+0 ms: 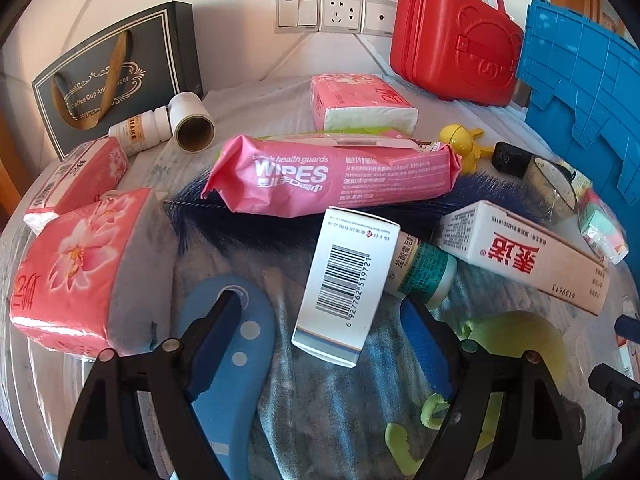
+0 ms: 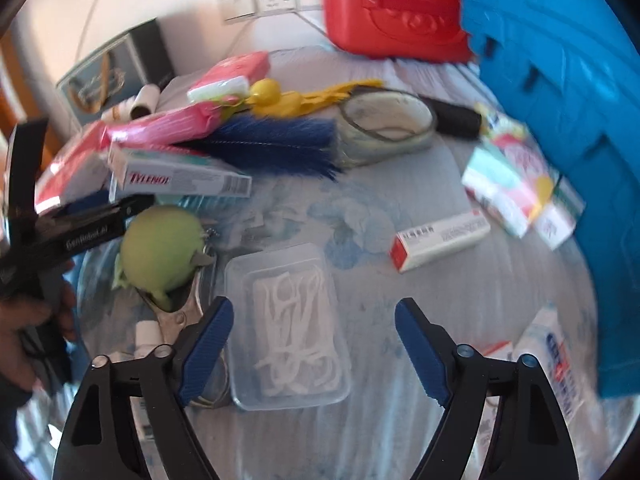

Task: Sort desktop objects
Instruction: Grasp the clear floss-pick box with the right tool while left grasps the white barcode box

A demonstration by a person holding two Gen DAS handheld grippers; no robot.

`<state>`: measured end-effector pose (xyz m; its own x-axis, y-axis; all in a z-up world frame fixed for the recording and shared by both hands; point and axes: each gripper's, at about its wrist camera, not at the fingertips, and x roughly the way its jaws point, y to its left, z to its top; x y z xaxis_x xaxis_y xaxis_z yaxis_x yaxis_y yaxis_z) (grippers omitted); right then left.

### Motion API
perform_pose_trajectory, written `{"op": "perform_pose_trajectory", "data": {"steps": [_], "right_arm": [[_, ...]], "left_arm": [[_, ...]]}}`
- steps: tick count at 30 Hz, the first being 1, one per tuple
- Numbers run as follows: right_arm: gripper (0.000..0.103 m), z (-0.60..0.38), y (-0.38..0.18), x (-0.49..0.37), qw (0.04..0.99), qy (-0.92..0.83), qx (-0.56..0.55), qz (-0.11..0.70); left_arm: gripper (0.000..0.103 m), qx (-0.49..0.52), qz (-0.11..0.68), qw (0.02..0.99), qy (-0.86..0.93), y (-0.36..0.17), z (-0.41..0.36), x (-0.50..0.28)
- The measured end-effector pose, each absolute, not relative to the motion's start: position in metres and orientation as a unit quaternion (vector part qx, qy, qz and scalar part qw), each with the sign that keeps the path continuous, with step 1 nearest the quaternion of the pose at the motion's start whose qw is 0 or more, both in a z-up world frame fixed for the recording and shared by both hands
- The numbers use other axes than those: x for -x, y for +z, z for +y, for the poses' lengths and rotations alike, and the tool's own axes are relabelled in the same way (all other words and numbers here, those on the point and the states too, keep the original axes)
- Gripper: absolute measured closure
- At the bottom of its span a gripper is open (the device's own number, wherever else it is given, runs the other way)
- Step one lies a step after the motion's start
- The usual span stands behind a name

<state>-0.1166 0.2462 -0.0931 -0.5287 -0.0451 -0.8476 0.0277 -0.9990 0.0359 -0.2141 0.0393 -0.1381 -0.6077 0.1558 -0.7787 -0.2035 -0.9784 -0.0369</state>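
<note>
Though clear, floss-pick box [image 2: 288,324] flat, lidded.

Cluttered cloth-covered table [image 2: 400,420], floss-pick box [image 2: 288,324]

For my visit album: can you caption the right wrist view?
Open right claw above a clear box of floss picks on a cluttered table.

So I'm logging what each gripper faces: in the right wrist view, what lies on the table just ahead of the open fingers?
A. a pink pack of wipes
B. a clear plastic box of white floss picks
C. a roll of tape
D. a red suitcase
B: the clear plastic box of white floss picks lies flat just ahead of the open right gripper, nearer its left finger, not gripped.
</note>
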Motion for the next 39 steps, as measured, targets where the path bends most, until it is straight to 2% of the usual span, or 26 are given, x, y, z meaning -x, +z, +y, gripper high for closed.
{"op": "perform_pose_trajectory", "data": {"steps": [7, 10, 16, 19, 21, 22, 23, 24, 27, 28, 29, 30, 31, 32, 39], "right_arm": [[0.019, 0.239, -0.098, 0.123, 0.055, -0.863, -0.502, -0.005], [0.019, 0.238, -0.102, 0.121, 0.04, -0.865, -0.5, 0.016], [0.02, 0.245, -0.116, 0.136, 0.059, -0.838, -0.542, -0.015], [0.03, 0.243, -0.116, 0.145, 0.05, -0.837, -0.545, 0.012], [0.032, 0.239, -0.117, 0.146, 0.043, -0.839, -0.542, 0.035], [0.034, 0.239, -0.117, 0.146, 0.042, -0.841, -0.539, 0.032], [0.042, 0.24, -0.117, 0.145, 0.039, -0.842, -0.537, 0.03], [0.042, 0.24, -0.116, 0.144, 0.037, -0.843, -0.536, 0.029], [0.042, 0.241, -0.116, 0.142, 0.04, -0.843, -0.536, 0.029], [0.042, 0.241, -0.115, 0.141, 0.041, -0.842, -0.537, 0.029], [0.042, 0.241, -0.115, 0.141, 0.042, -0.842, -0.537, 0.027], [0.042, 0.243, -0.115, 0.139, 0.042, -0.842, -0.538, 0.024], [0.042, 0.244, -0.114, 0.137, 0.041, -0.842, -0.538, 0.021], [0.042, 0.244, -0.114, 0.137, 0.041, -0.842, -0.538, 0.018], [0.041, 0.243, -0.114, 0.139, 0.043, -0.837, -0.545, 0.025]], "left_arm": [[0.02, 0.429, 0.024, 0.102, 0.897, -0.139, 0.039, 0.214], [0.02, 0.429, 0.025, 0.101, 0.897, -0.139, 0.039, 0.214], [0.016, 0.436, 0.03, 0.1, 0.894, -0.14, 0.043, 0.217], [0.015, 0.434, 0.027, 0.102, 0.894, -0.141, 0.042, 0.218], [0.015, 0.433, 0.023, 0.104, 0.895, -0.14, 0.041, 0.217], [0.015, 0.432, 0.021, 0.105, 0.896, -0.14, 0.04, 0.217], [0.016, 0.431, 0.019, 0.104, 0.896, -0.14, 0.04, 0.217], [0.017, 0.431, 0.022, 0.102, 0.896, -0.14, 0.04, 0.217], [0.026, 0.429, 0.03, 0.092, 0.898, -0.139, 0.04, 0.215], [0.032, 0.428, 0.032, 0.091, 0.899, -0.139, 0.04, 0.215], [0.045, 0.427, 0.033, 0.092, 0.899, -0.138, 0.039, 0.215], [0.053, 0.428, 0.029, 0.096, 0.898, -0.137, 0.037, 0.215], [0.067, 0.43, 0.025, 0.097, 0.897, -0.137, 0.035, 0.216], [0.074, 0.437, 0.019, 0.103, 0.893, -0.139, 0.034, 0.218], [0.074, 0.433, 0.014, 0.101, 0.896, -0.144, 0.029, 0.215]]}}
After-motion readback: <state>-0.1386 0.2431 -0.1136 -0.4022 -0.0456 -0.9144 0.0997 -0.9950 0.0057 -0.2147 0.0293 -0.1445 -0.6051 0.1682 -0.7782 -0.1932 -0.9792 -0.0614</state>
